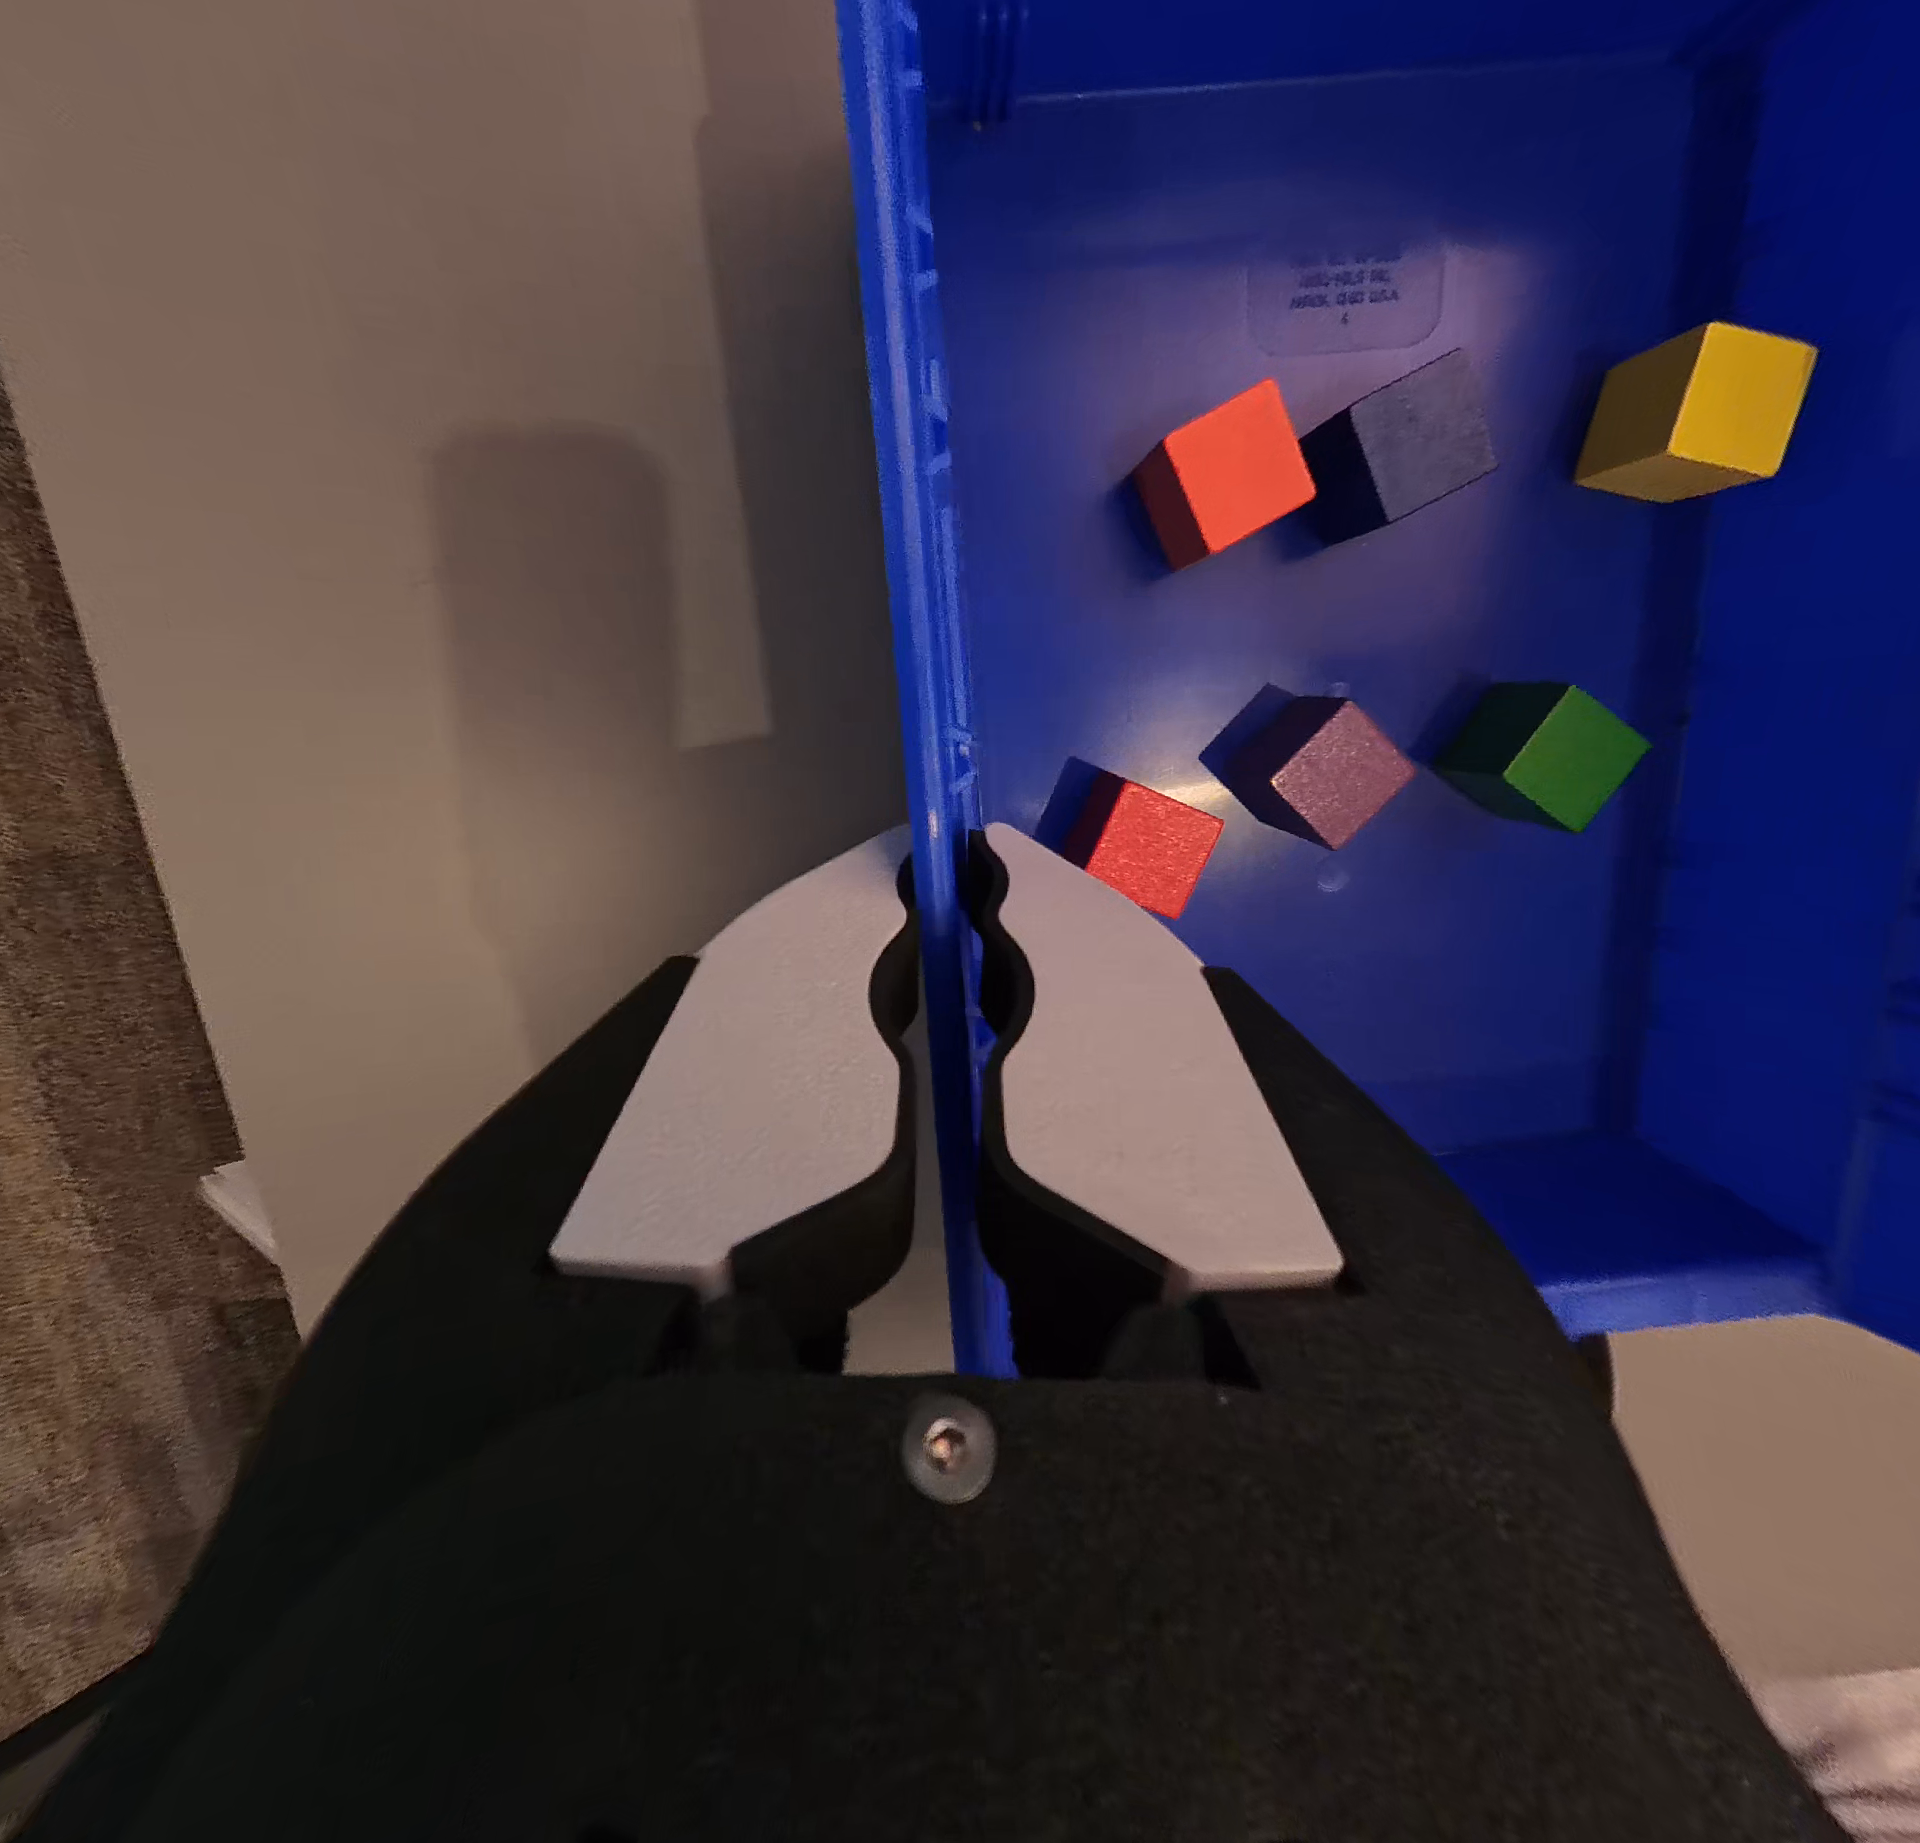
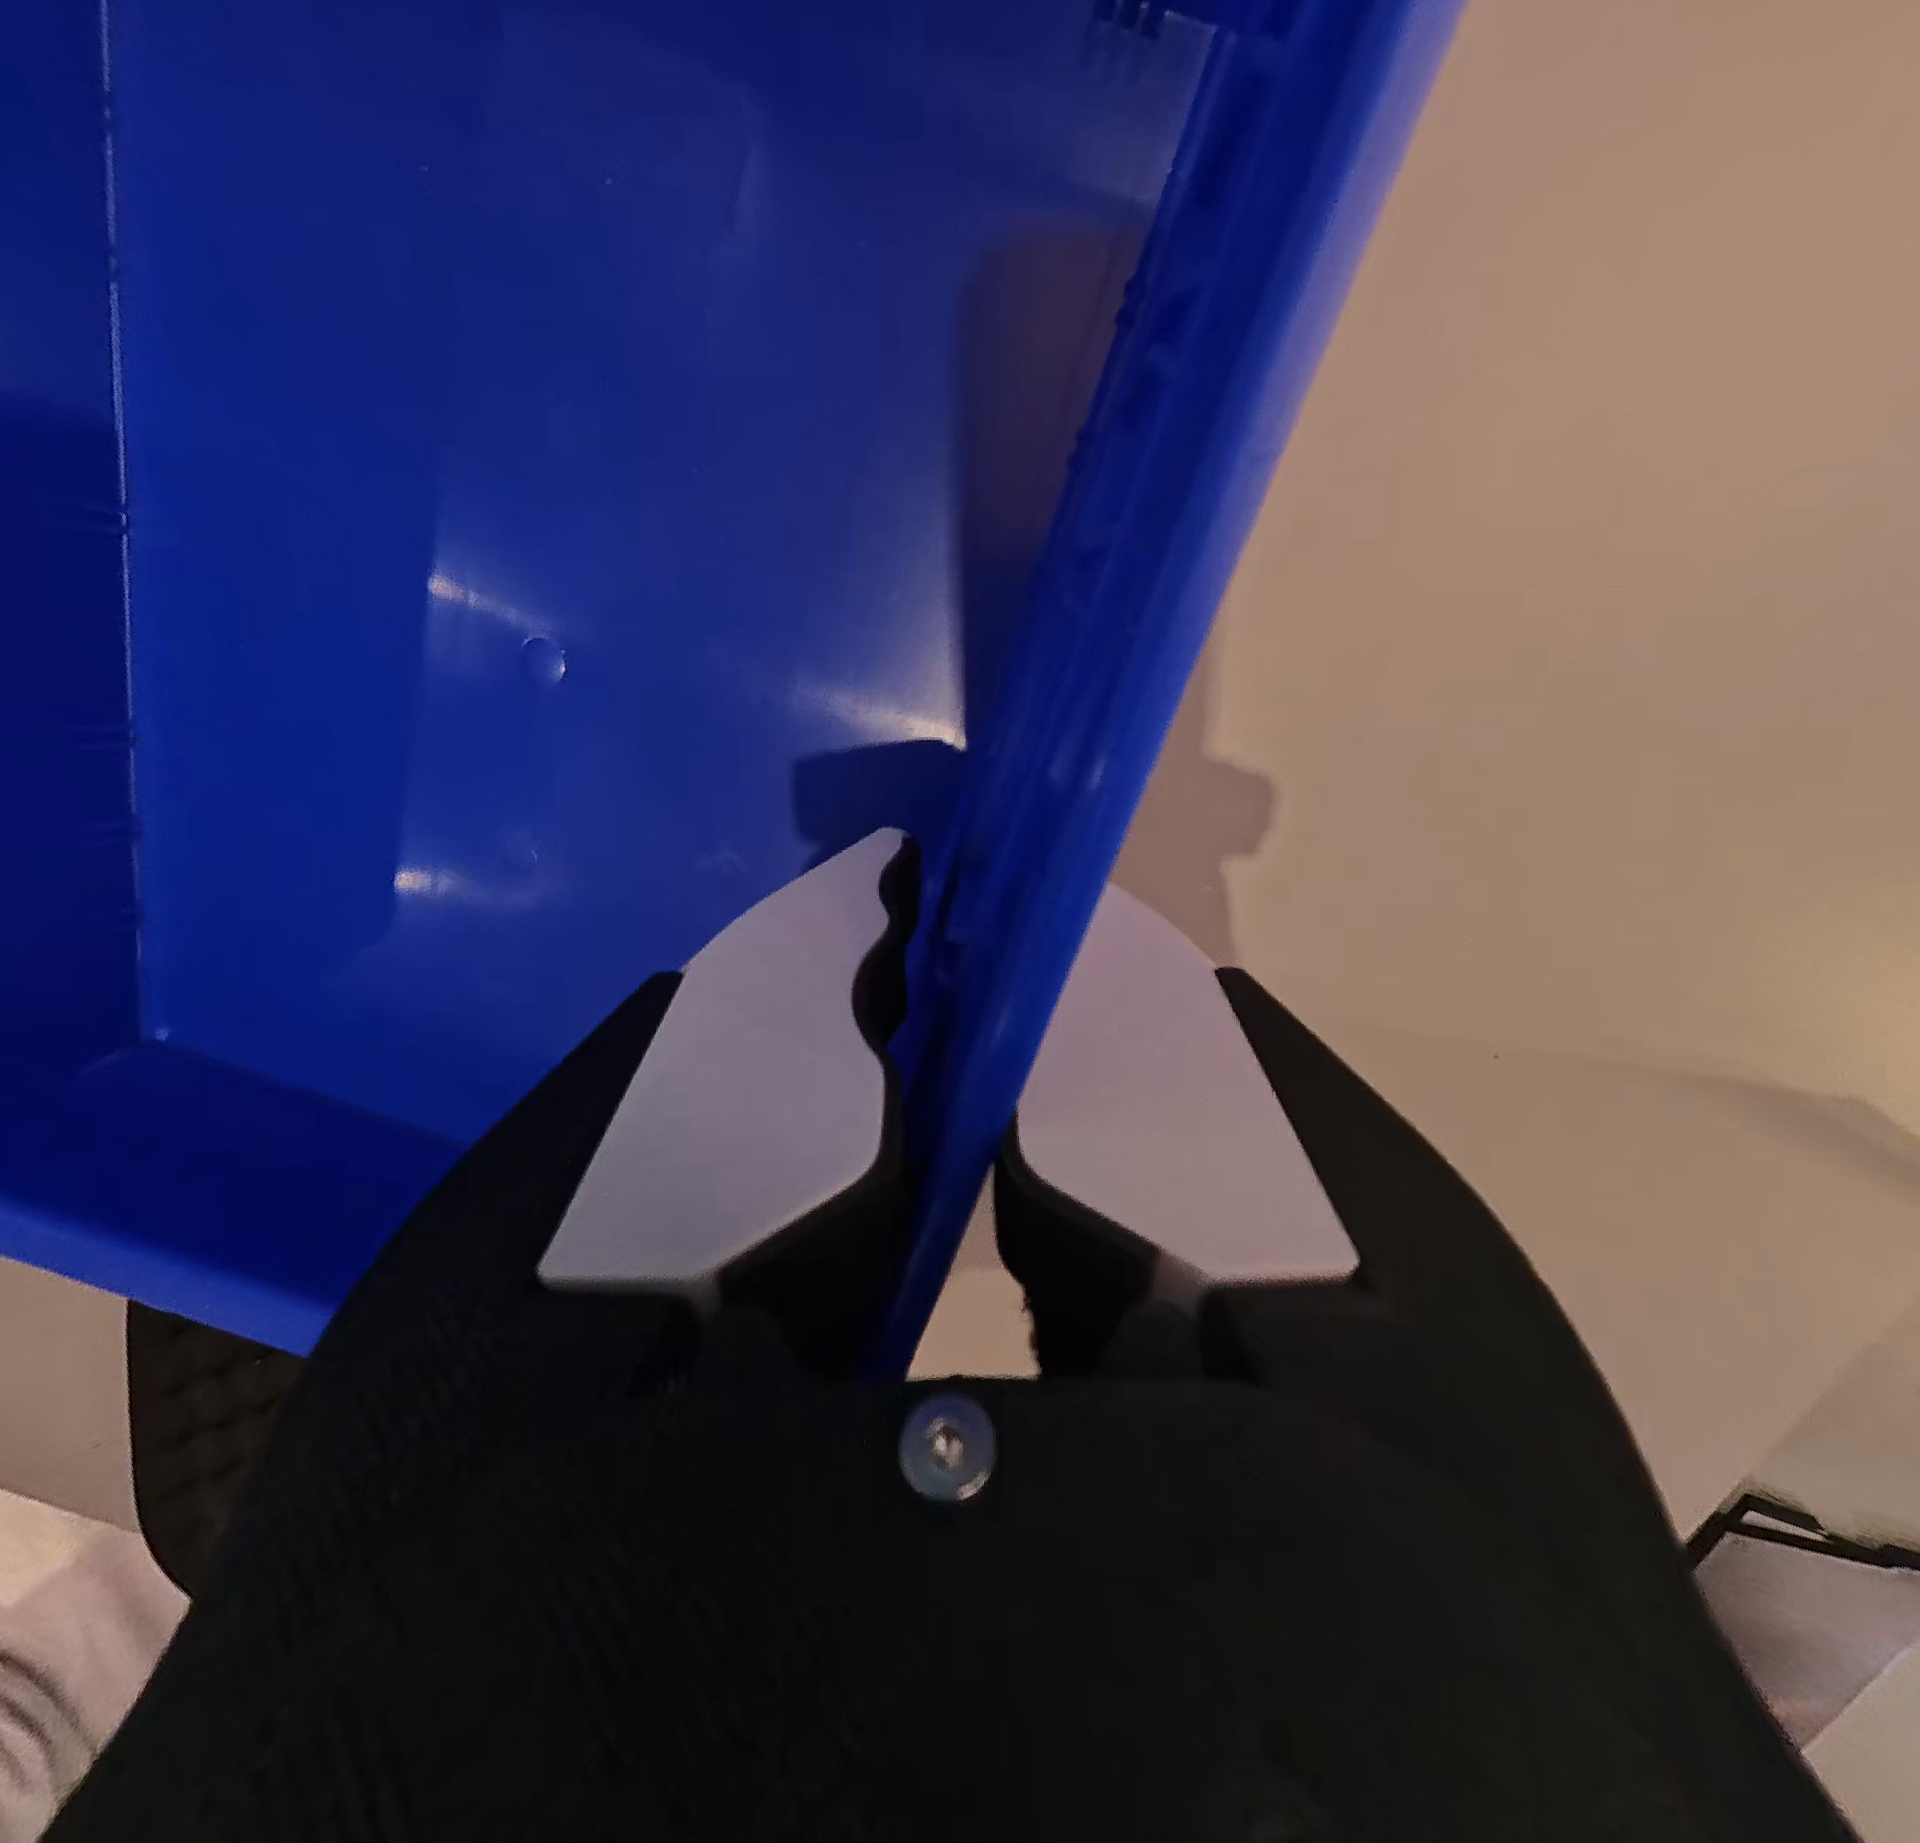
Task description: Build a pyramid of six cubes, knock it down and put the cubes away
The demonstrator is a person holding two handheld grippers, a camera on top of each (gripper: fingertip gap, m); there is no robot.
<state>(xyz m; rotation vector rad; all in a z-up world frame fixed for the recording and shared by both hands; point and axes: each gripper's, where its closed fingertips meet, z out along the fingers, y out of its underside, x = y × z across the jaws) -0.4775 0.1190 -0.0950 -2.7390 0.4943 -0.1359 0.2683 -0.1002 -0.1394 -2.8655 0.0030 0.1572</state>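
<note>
Left wrist view: left gripper [image 1: 943, 858] is clamped on the left side wall of the blue bin [image 1: 914, 443], one finger outside, one inside, pads tight against the plastic. All six cubes sit on the bin floor. Orange cube [image 1: 1226, 474] and dark grey cube [image 1: 1403, 448] are touching, near the middle of the floor. Yellow cube [image 1: 1704, 411] is apart from them, close to the right wall. Nearer row: red cube [image 1: 1148, 848] just beside the left wall and right next to the inner fingertip, purple cube [image 1: 1325, 770] mid-floor, green cube [image 1: 1548, 754] toward the right wall. None stacked. A moulded mark sits on the floor beyond the orange/grey pair. Pale desk [image 1: 582, 339] shows left of the bin, brown carpet [image 1: 83, 858] at the far left edge.

Right wrist view: right gripper [image 2: 930, 858] is closed onto the bin's right side wall [image 2: 1143, 567], same straddle, left finger inside, right finger outside. The right fingertip is hidden behind the wall. No cubes visible from this camera, only bare blue floor and glare. Cannot tell whether the bin rests on the desk or is lifted.
</note>
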